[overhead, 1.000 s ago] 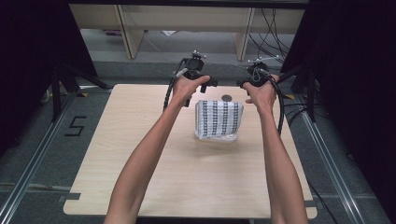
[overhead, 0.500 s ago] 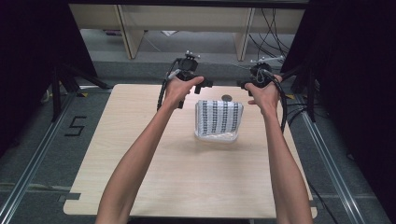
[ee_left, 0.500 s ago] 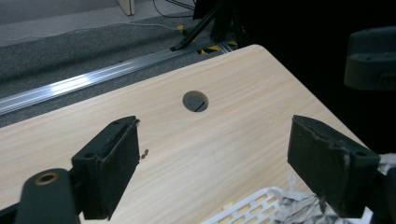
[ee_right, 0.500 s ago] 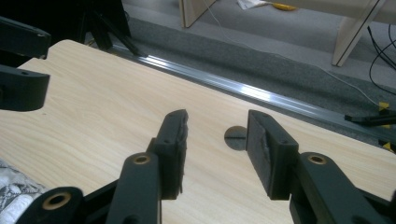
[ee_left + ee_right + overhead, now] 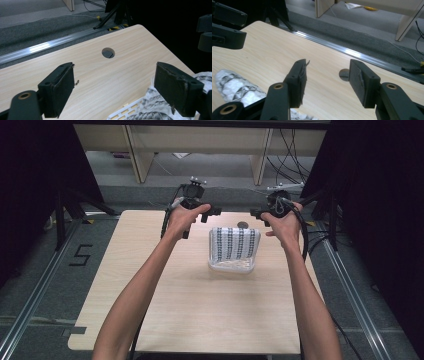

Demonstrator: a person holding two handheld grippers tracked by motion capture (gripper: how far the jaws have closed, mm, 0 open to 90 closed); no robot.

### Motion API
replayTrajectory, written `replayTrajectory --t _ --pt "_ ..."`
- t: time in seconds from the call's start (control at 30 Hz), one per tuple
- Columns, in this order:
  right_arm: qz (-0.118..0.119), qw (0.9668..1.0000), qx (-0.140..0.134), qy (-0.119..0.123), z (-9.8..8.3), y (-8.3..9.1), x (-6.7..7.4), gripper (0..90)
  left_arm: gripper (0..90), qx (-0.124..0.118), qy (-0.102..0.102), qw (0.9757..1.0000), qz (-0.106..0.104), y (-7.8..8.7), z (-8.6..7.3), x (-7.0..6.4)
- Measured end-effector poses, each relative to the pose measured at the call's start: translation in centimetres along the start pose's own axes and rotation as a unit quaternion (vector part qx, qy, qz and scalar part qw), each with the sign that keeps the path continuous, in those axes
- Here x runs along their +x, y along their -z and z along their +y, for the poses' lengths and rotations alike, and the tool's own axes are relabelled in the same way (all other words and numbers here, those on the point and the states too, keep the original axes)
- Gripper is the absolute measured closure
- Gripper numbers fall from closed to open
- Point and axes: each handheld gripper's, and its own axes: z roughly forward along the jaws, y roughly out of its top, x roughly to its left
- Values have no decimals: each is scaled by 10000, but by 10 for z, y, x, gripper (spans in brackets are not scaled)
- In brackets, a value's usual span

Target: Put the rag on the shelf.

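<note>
Patterned cloth [image 5: 234, 243] in white basket [image 5: 230, 266]

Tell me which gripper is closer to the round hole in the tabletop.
Right. The right gripper hangs just right of the round hole at the table's far edge, jaws open. The left gripper sits farther off to the hole's left, also open.

Lab; black curtains [image 5: 370, 195]; floor rails [image 5: 35, 295]; loose cables [image 5: 292, 142]
</note>
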Motion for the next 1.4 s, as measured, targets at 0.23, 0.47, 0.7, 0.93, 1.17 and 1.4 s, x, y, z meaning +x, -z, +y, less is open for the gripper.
replayTrajectory --t 0.23,0.47,0.7,0.93,1.17,1.4 --pt "31 10000 -21 39 -4 11 5 471 160 -1 -52 10000 18 8 -7 0" --pt "144 9998 -77 139 -11 19 9 462 160 -138 -196 9997 -83 24 -15 -6" --pt "233 9992 -225 222 -15 28 17 437 160 -296 -447 9985 -79 39 -24 -18" --pt "323 9985 -327 310 -20 38 31 388 160 -335 -602 9976 -102 50 -37 -26" --pt "320 9973 -377 539 -23 44 40 374 160 -416 -731 9964 -76 58 -47 -32" --pt "334 9974 -360 529 -26 46 45 372 160 -430 -769 9961 -103 61 -52 -34"
